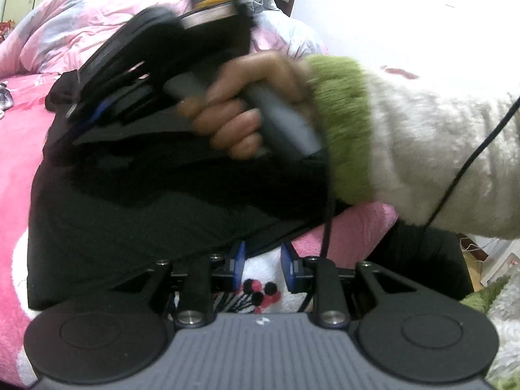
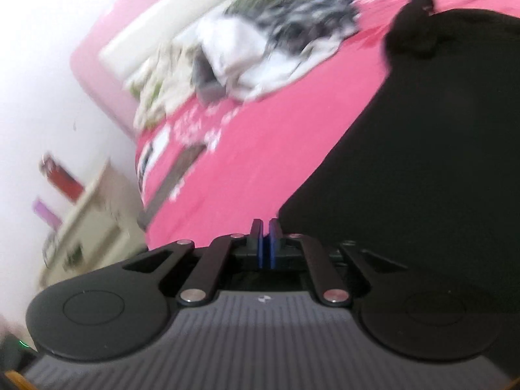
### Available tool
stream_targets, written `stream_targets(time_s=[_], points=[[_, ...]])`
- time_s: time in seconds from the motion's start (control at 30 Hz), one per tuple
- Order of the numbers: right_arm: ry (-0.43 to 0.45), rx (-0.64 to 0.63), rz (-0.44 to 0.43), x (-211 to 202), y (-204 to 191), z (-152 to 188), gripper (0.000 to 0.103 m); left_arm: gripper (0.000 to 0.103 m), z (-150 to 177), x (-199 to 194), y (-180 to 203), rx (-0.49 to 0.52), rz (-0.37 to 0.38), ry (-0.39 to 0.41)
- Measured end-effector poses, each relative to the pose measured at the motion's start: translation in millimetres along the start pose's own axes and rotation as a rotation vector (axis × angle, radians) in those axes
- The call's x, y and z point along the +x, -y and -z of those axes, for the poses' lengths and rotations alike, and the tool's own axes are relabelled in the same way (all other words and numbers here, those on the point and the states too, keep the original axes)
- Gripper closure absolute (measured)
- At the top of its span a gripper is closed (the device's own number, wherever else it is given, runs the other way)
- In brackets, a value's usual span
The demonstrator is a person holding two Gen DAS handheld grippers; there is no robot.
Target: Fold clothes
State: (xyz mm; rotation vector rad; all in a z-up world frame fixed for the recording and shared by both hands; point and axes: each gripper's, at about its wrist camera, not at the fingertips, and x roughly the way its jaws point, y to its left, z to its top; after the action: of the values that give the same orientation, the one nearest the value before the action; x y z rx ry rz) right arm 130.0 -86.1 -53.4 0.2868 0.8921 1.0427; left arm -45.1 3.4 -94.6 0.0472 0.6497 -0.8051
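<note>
Now keep the black garment [image 1: 130,221], spread on the pink bed [image 1: 16,178], pinned at its near hem with the left gripper [image 1: 263,253]: jaws part open, nothing clamped, hem just at the tips. Bring the right gripper [image 2: 266,237], pads almost together and empty, low over the cloth. Only from the left wrist: hand [image 1: 240,110] and fleece sleeve [image 1: 422,146]. Only from the right: unfolded heap [image 2: 276,39] far left
</note>
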Motion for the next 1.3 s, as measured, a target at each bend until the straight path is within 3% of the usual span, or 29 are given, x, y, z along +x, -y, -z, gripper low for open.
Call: stream_targets(time_s=[0.2,0.37,0.53,0.73,0.93,1.07,1.1,1.17,1.23,1.3], points=[[0.127,0.068,-0.05,-84,2,33,0.095,0.076,-1,-1,0,0.007,0.001,-0.002],[0.246,0.162,0.004,-161,20,71,0.093,0.072,-2,-10,11,0.029,-0.032,-0.02],[0.357,0.23,0.076,-205,27,115,0.091,0.072,-6,-26,21,0.043,-0.075,-0.022],[0.464,0.276,0.163,-250,29,170,0.091,0.072,-28,-35,19,-0.005,-0.043,0.041],[0.37,0.141,0.226,-247,17,179,0.091,0.072,-45,29,37,0.116,-0.048,-0.04],[0.25,0.062,0.199,-220,21,157,0.091,0.072,-40,48,46,0.153,-0.056,-0.075],[0.219,0.069,0.211,-213,28,152,0.091,0.072,-39,47,47,0.153,-0.058,-0.076],[0.171,0.131,0.255,-199,54,140,0.103,0.072,-36,44,49,0.154,-0.061,-0.079],[0.215,0.258,0.209,-199,88,127,0.103,0.072,-35,40,50,0.155,-0.062,-0.085],[0.27,0.307,0.271,-206,104,113,0.103,0.072,-33,36,52,0.16,-0.064,-0.087]])
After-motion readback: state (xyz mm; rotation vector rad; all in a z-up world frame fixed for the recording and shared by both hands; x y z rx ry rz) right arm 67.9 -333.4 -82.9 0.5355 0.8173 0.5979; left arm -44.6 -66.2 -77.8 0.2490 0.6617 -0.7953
